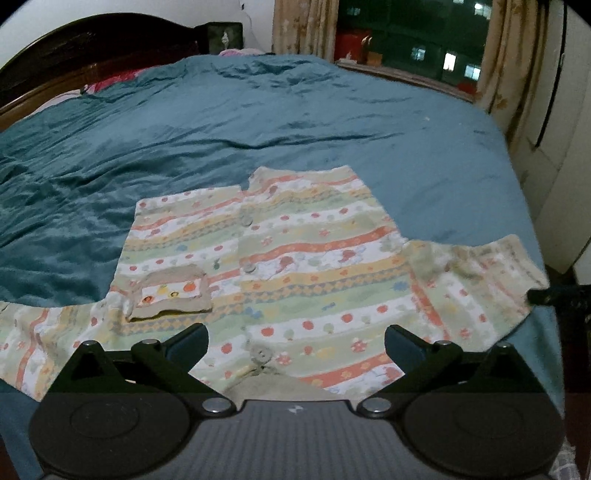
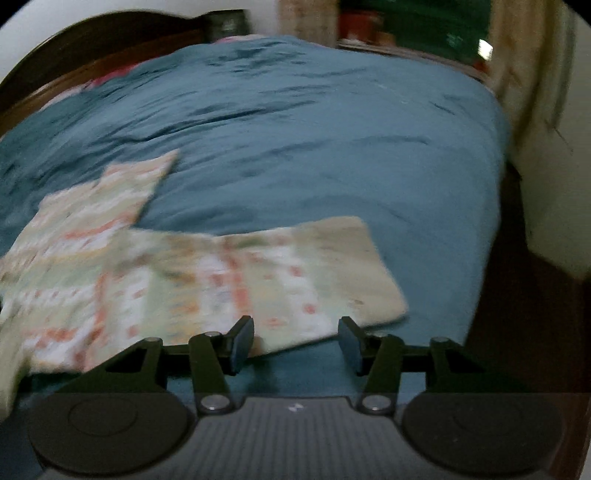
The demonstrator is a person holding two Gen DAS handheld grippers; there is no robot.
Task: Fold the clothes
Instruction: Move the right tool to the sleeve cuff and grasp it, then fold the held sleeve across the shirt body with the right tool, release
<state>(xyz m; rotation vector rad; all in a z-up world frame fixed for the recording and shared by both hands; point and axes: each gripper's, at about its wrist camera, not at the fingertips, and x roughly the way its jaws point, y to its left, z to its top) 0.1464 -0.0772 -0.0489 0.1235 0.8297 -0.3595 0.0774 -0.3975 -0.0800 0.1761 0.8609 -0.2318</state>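
Shirt (image 1: pixel 295 266) lies spread flat at the bed's (image 1: pixel 258 122) near edge; left gripper (image 1: pixel 295 347) and right gripper (image 2: pixel 296 345) hover over it, fingers wide apart, empty.

One patterned shirt (image 1: pixel 295 266), one chest pocket (image 1: pixel 171 291), one blue bedspread (image 1: pixel 258 110), two curtains (image 1: pixel 304 27)

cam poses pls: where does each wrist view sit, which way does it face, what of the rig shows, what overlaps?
Left wrist: sits over the shirt's collar end, faces up the bed toward the window; open left tongs frame the patterned shirt.
Right wrist: sits low at the bed edge, faces the same way, blurred; open right tongs point at the sleeve.
Shared: shirt, blue bedspread, headboard.
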